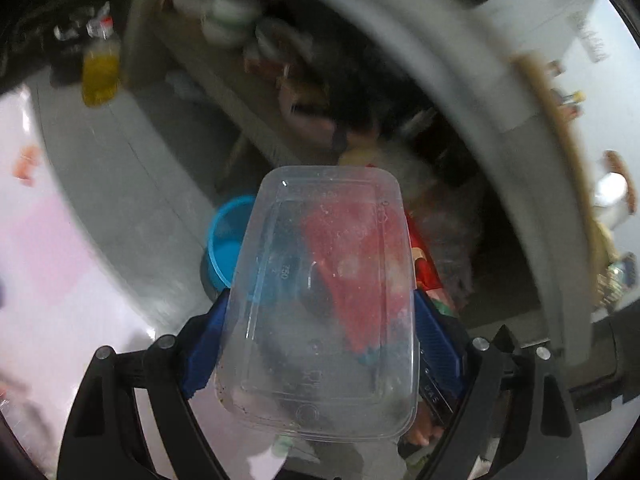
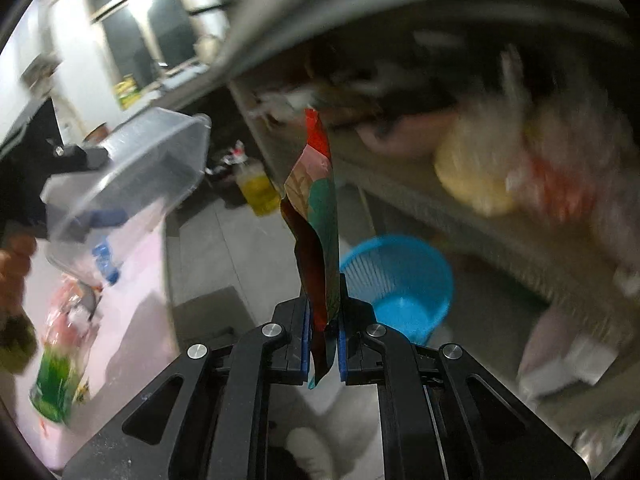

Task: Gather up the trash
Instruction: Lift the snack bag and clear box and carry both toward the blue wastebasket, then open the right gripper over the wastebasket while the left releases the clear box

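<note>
Grey tiled floor (image 2: 224,248) ahead of the jaws; a cluttered, blurred shelf unit (image 2: 460,216) to their right, a bright-framed dark window (image 2: 132,32) far upper left, white wall (image 1: 612,92).

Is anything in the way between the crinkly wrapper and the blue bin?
Nothing visible. The wrapper, pinched in the right gripper, hangs above the floor with the open blue bin just beyond it.
</note>
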`<state>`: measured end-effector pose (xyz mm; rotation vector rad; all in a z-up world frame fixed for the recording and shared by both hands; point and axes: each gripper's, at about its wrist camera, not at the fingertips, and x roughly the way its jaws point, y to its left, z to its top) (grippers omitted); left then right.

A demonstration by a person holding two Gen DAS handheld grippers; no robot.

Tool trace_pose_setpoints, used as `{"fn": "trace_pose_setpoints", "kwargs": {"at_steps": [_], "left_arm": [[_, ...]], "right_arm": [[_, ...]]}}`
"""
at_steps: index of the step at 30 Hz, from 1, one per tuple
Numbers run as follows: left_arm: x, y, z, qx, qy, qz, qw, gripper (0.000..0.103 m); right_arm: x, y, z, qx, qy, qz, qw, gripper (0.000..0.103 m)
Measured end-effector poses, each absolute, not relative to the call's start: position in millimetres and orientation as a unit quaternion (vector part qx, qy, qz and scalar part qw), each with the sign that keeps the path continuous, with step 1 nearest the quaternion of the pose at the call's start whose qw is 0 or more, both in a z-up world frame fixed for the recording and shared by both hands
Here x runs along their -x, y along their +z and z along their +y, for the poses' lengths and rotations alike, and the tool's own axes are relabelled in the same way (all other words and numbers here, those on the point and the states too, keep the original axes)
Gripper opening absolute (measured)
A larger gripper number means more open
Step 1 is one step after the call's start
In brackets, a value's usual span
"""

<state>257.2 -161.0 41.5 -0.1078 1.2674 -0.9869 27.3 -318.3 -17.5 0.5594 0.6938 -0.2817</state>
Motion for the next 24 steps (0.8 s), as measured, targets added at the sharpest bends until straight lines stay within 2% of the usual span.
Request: {"fn": "trace_pose_setpoints", "kwargs": {"at_steps": [3, 4, 5, 9, 16, 18, 20, 21, 24], "left_arm": [[-273.9, -0.8, -210.0, 0.034, -0.419, 0.605, 0.677, 0.084], [-275.8, -15.6, -219.8, 0.005, -0.454, 0.622, 0.638, 0.084], [-286.2, -29.1, -232.2, 0.033, -0.390, 0.624, 0.676, 0.084], [-302.6, -92.0, -280.0, -0.008, -0.364, 0.661, 0.657, 0.084], [-330.7, -171.9, -334.0, -0.047, -0.307, 0.676, 0.668, 0.086], [-334.2, -183.9, -337.8, -0.055, -0.301, 0.678, 0.668, 0.087], [-339.4, -198.9, -347.4, -0.055, -0.285, 0.678, 0.675, 0.088], [-340.5, -200.8, -348.5, -0.047, -0.284, 0.677, 0.677, 0.089], [-342.8, -197.5, -345.3, -0.039, -0.288, 0.671, 0.682, 0.091]], "right_arm": [[-44.8, -55.2, -348.0, -0.328, -0.128, 0.358, 0.865, 0.009], [-52.0, -69.7, -357.5, -0.349, -0.125, 0.367, 0.853, 0.009], [-59.1, -84.4, -366.0, -0.369, -0.122, 0.374, 0.842, 0.009], [-86.3, -136.0, -389.0, -0.433, -0.124, 0.399, 0.799, 0.009], [-128.2, -212.3, -408.4, -0.499, -0.154, 0.419, 0.743, 0.009], [-131.2, -232.3, -415.0, -0.517, -0.153, 0.417, 0.731, 0.015], [-136.9, -251.9, -420.7, -0.532, -0.160, 0.422, 0.717, 0.029], [-139.7, -261.3, -422.9, -0.533, -0.163, 0.428, 0.712, 0.033], [-136.1, -270.4, -426.2, -0.526, -0.185, 0.435, 0.707, 0.041]]}}
